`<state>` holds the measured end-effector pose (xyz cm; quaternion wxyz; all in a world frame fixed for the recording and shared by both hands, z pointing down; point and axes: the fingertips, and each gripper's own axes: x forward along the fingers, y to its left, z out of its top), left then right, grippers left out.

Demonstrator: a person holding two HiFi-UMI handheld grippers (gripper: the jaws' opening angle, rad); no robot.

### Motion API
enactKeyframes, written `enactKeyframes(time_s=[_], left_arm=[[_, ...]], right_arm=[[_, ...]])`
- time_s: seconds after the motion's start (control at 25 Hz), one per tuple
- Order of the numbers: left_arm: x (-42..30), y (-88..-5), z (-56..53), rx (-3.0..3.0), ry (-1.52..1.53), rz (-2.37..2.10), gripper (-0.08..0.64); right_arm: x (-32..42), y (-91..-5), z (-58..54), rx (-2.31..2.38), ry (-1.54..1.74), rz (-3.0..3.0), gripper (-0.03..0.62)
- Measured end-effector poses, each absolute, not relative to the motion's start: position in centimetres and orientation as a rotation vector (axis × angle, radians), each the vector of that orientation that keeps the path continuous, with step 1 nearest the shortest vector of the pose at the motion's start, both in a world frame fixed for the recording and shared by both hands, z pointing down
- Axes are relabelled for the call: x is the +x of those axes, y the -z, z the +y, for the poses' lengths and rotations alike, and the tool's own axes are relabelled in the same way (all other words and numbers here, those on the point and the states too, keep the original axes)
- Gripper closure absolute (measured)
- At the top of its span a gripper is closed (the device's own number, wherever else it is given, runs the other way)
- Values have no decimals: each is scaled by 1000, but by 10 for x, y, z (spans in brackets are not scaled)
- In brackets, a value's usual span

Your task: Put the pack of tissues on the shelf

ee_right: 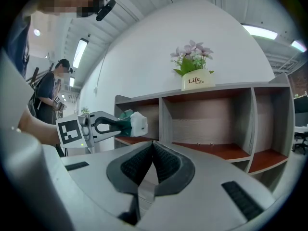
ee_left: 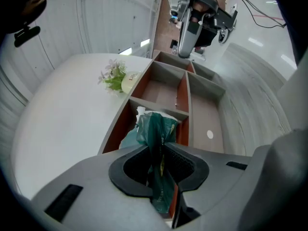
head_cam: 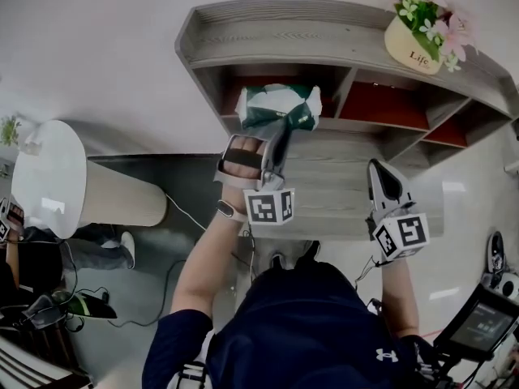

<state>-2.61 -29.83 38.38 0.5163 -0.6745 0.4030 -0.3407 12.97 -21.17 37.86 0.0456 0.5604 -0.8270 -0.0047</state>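
The pack of tissues (head_cam: 278,108) is a green and white soft pack. My left gripper (head_cam: 281,133) is shut on its wrapper and holds it up at the mouth of the leftmost compartment of the grey shelf (head_cam: 324,47). In the left gripper view the green wrapper (ee_left: 156,129) is pinched between the jaws of the left gripper (ee_left: 161,152), above that compartment. My right gripper (head_cam: 376,170) hovers right of it, before the shelf's lower board, shut and empty. The right gripper view shows its jaws (ee_right: 153,146) together, and the left gripper (ee_right: 103,126) with the pack (ee_right: 131,123).
A cream pot of pink flowers (head_cam: 422,35) stands on the shelf top at the right. The middle compartment (ee_right: 207,124) and the right one (ee_right: 274,129) hold nothing. A white round table (head_cam: 49,185) is at the left, with cables on the floor. A person (ee_right: 48,95) stands far left.
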Motion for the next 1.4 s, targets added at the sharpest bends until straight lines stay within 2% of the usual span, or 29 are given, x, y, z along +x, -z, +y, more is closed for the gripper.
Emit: enactKeyframes(time_s=[0.4, 1.4], left_arm=[[-6, -406, -357, -1622, 885, 971, 469], [-8, -437, -400, -1779, 974, 875, 442]], right_arm=[[160, -397, -254, 1696, -67, -2536, 583], [148, -411, -267, 1695, -153, -2542, 583]])
